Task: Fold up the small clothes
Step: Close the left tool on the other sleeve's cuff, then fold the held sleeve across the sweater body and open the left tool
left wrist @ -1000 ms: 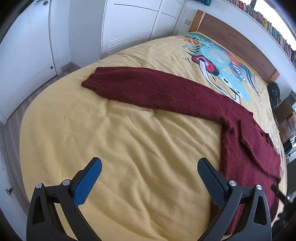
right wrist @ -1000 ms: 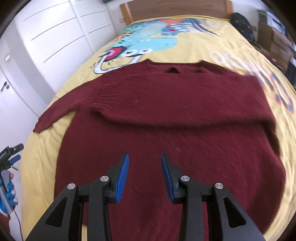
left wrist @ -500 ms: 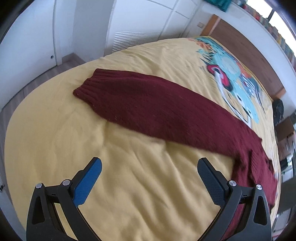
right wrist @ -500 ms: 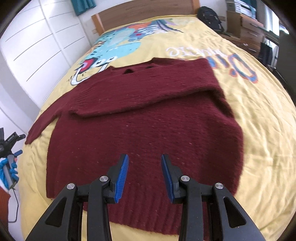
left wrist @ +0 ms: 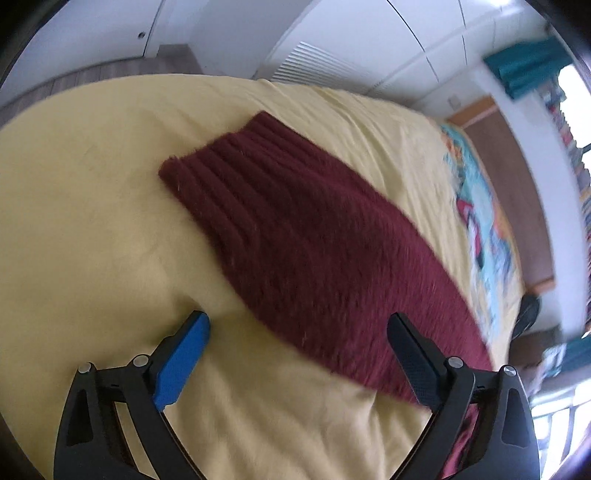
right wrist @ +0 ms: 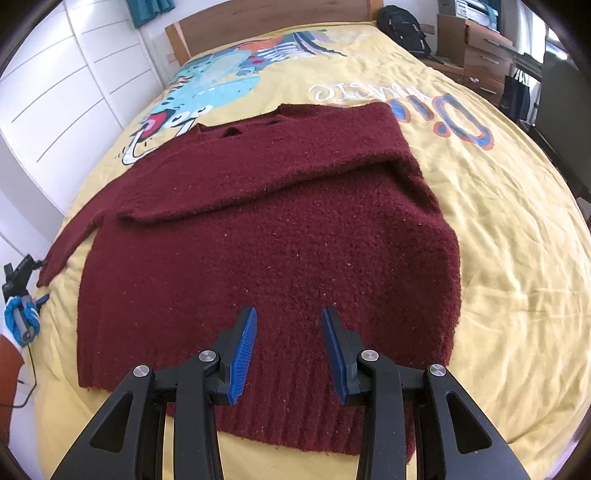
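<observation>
The maroon sweater [right wrist: 266, 236] lies flat on the yellow bedspread [right wrist: 517, 229], its neck toward the headboard [right wrist: 266, 22]. One sleeve is already folded across the chest; the other sleeve [left wrist: 314, 236] is still stretched out sideways from the sweater's body, its ribbed cuff [left wrist: 221, 162] farthest out. By the look of it, the fold is only started: that sleeve has to come in, and then the body has to be doubled.

The left gripper [left wrist: 295, 354] hangs over the outstretched sleeve, short of the cuff. Its fingers are spread wide and have just been closing a little; one stands over bare bedspread beside the sleeve, the other over the knit, with the sleeve's near edge between them but nothing pinched yet. The right gripper [right wrist: 290, 350] hovers above the sweater's lower middle, near the ribbed hem [right wrist: 295, 417], fingers partly apart and gripping nothing.

Around the sweater there is plenty of bare bedspread on the far side from the loose sleeve and past the neck. Beyond the cuff the bed's edge is near, with floor and white cupboards [left wrist: 369, 48] behind it, so the sleeve should travel inward.
</observation>
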Demonstrator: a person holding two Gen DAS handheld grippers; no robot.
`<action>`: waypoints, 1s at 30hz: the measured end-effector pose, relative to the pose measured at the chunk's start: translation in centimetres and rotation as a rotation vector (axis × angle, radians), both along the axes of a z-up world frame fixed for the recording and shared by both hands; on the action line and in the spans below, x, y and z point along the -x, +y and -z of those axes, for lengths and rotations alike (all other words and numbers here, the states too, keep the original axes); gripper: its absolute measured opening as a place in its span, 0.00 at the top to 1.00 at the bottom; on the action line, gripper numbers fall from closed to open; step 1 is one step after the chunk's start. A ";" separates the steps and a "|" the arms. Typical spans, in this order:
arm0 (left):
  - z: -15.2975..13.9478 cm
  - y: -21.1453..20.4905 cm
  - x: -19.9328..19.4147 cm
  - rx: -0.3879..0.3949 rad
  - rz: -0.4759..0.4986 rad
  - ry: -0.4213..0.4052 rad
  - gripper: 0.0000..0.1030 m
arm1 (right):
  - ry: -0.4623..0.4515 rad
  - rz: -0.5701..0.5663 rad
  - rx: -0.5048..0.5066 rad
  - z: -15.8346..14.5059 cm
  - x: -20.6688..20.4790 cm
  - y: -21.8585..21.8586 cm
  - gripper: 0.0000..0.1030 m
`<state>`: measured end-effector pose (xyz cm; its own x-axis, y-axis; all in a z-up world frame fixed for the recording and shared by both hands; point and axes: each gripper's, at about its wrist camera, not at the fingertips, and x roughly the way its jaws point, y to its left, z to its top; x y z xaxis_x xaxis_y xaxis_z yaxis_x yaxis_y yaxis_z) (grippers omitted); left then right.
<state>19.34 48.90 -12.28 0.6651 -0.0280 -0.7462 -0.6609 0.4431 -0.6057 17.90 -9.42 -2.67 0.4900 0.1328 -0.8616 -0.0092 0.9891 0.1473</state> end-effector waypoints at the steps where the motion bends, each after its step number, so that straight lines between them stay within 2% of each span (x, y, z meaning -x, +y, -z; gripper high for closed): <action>1: 0.0 0.5 0.1 0.016 -0.012 -0.024 0.09 | 0.002 -0.002 0.000 0.1 -0.1 0.1 0.64; 5: 0.1 2.1 0.2 0.068 -0.040 -0.109 0.26 | 0.012 -0.024 0.001 0.5 -0.5 0.9 0.64; 9: 0.7 3.1 0.3 0.133 -0.060 -0.195 0.38 | 0.013 -0.043 -0.001 0.6 -0.7 1.6 0.64; 11: 1.2 3.2 0.1 0.177 -0.077 -0.234 0.58 | 0.011 -0.055 0.004 0.5 -0.8 2.0 0.64; 12: 1.5 3.4 0.4 0.206 -0.079 -0.251 0.64 | 0.010 -0.058 0.003 0.5 -0.8 2.1 0.64; 13: 1.6 3.5 0.4 0.219 -0.075 -0.254 0.75 | 0.009 -0.061 0.001 0.4 -0.8 2.2 0.64; 14: 1.6 3.5 0.5 0.220 -0.071 -0.243 0.82 | 0.009 -0.062 0.001 0.3 -0.9 2.2 0.64; 19: 0.4 4.0 0.5 0.199 -0.073 -0.203 0.89 | 0.003 -0.064 0.001 0.2 -0.8 1.8 0.63; 30: -5.2 1.0 -1.6 0.135 -0.013 -0.194 0.89 | -0.026 -0.067 -0.033 -0.3 0.0 0.2 0.64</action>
